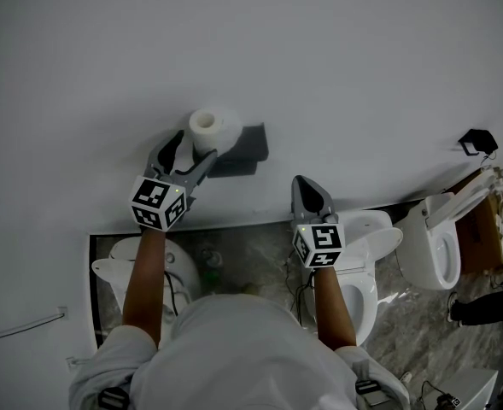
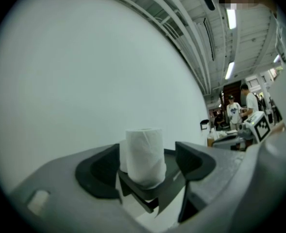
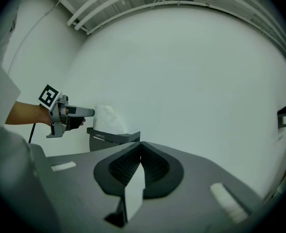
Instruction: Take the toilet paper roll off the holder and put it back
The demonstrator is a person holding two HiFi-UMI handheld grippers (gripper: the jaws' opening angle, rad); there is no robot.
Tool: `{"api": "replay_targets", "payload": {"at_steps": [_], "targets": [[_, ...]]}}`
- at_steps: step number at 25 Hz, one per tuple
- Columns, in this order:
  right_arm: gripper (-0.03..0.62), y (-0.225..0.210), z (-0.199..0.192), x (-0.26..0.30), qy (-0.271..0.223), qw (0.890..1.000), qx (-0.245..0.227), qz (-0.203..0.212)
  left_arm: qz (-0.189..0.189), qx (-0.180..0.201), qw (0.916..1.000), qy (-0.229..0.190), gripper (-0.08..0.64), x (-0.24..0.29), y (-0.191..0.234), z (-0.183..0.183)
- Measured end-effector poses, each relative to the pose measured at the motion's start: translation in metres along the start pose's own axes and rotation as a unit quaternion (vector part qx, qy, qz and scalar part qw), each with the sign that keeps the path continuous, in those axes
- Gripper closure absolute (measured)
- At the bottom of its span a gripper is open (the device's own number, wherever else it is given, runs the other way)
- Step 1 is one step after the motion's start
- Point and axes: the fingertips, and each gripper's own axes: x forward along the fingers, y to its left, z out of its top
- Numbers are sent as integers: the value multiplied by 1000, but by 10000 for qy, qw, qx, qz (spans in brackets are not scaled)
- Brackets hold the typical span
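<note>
- Toilet paper roll (image 1: 214, 126): stands upright on the holder (image 1: 247, 148), a dark bracket fixed to the white wall (image 1: 371, 67).
- Left gripper (image 1: 193, 149): fingers released and spread wide, just in front of the holder. The roll shows in the gap between them, and no pad touches the paper.
- Right gripper (image 1: 309, 191): fingers clenched together on nothing, off to the side of the holder and clear of the roll.
- Risk 1 (judged): if one finger meets the paper first, whether closing in or drawing away, the roll could tip off the holder to the floor (image 1: 251, 250) below.
- Risk 2: a hard squeeze would probably dent the soft roll, and a weak one might let it slip.
- Risk 3: a finger catching the holder's edge would block a lift.
</note>
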Motion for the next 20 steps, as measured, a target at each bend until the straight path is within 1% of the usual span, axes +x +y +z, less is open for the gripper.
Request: {"api": "replay_targets", "payload": {"at_steps": [6,12,17,20], "targets": [[594,5,0,-5,5,10000,70,17,168,-82,9998,-53,225,-25,-1,-2],[594,17,-2,-7,39,10000,-7,92,288,-138,9995,-34,258,-44,-3,-10],[594,20,0,-11,44,9999,11,116,404,-92,9991,24,295,-61,-10,-14],[594,24,-1,-11,51,9999,5,139,498,-149,9986,-58,351,-71,-13,-13]]}}
